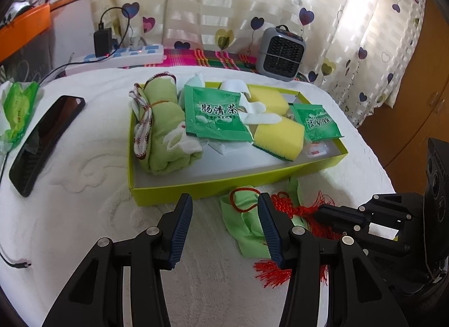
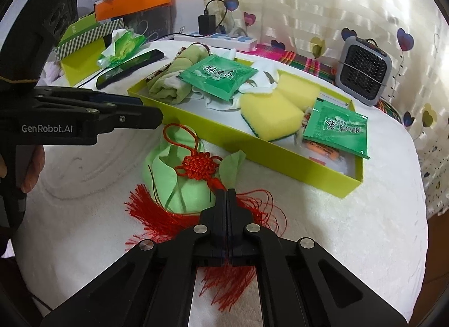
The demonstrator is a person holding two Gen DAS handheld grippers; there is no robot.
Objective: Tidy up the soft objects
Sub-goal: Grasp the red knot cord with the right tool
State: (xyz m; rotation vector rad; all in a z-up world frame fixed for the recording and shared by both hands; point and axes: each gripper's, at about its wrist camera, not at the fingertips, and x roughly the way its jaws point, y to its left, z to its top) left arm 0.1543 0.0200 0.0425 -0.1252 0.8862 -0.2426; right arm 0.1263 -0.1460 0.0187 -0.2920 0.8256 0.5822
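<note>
White towel-covered table (image 1: 84, 214), yellow-green box (image 1: 224, 183), phone (image 1: 45, 141), green cloth (image 2: 165, 178)

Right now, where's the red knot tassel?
In the right wrist view the red knot tassel lies on a green cloth on the white blanket, just in front of the yellow-green box; the right claw is shut on its cord.

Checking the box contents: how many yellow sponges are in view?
2. One yellow sponge lies mid-box, near the front wall; the other sits just behind it toward the back wall. More may be hidden under the tea packets.
</note>
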